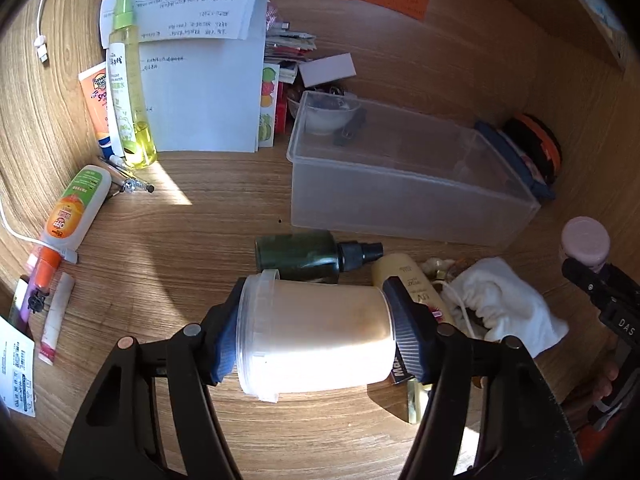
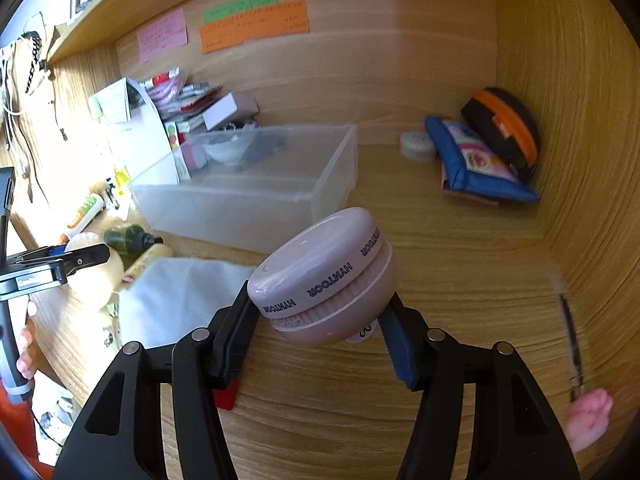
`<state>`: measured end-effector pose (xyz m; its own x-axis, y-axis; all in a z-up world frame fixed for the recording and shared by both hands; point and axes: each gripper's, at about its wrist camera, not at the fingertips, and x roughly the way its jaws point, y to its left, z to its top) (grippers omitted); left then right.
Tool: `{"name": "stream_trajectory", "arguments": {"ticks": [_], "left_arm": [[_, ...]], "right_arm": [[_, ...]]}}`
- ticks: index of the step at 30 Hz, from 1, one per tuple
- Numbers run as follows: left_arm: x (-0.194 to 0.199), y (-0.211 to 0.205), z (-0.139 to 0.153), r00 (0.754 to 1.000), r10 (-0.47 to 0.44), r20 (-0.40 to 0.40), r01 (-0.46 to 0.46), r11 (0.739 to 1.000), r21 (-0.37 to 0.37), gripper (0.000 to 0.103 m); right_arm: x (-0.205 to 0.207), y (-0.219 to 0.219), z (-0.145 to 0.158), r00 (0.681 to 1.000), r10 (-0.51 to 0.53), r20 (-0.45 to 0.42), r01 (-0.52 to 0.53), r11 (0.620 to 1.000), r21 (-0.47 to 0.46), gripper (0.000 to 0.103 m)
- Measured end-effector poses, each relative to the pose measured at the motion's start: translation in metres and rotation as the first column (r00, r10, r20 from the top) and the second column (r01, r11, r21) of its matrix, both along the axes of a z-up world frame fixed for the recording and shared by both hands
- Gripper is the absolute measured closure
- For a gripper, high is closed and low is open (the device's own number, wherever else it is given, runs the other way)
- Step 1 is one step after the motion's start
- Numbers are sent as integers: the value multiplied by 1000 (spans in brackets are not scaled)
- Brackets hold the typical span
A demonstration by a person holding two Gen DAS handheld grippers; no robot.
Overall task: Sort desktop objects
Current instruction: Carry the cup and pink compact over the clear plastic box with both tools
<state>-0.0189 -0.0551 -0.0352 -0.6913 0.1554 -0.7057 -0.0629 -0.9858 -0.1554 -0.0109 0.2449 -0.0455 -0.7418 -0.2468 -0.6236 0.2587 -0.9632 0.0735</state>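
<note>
We saw the left hand-held gripper point(image 1: 316, 338) clamped on a translucent white lidded jar point(image 1: 314, 334) lying on its side above the worktop point(image 1: 200, 240), its long axis running across the view, lid end to the left, pads on its two ends. The right hand-held gripper point(image 2: 320, 320) gripped a round pink HYNTOOR compact point(image 2: 322, 276), tilted so its flat top faced up and left. Beyond both stood a clear plastic bin point(image 1: 400, 184), with a dark green spray bottle point(image 1: 308, 254) lying just before it, nozzle pointing right.
</note>
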Motion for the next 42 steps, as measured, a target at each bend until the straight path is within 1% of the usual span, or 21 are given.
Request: {"name": "stream_trajectory", "arguments": {"ticks": [2, 5, 11, 19, 22, 26, 34, 42], "left_arm": [[1, 0, 3, 1000, 6, -7, -6, 1000, -14, 38], [4, -3, 9, 1000, 1, -21, -1, 1000, -6, 38], [4, 2, 34, 997, -17, -74, 15, 1000, -21, 38], [-5, 7, 62, 992, -45, -119, 46, 999, 3, 38], [-14, 7, 71, 990, -47, -134, 49, 999, 10, 38], [-32, 5, 78, 991, -48, -129, 52, 998, 34, 38], [-61, 3, 88, 991, -52, -121, 60, 996, 62, 38], [-93, 8, 92, 991, -58, -117, 64, 997, 42, 38]], "right_arm": [[-1, 0, 4, 1000, 6, -8, -6, 1000, -3, 48], [0, -4, 9, 1000, 17, -20, -17, 1000, -7, 48], [-2, -18, 16, 997, 62, -36, -61, 998, 13, 48], [-11, -31, 38, 990, 113, -85, -110, 993, 36, 48], [-16, -37, 47, 986, 129, -104, -124, 991, 53, 48], [-26, -45, 57, 980, 153, -124, -147, 987, 63, 48], [-54, -60, 63, 977, 173, -126, -162, 983, 89, 48], [-93, -70, 60, 978, 186, -98, -176, 979, 104, 48]]}}
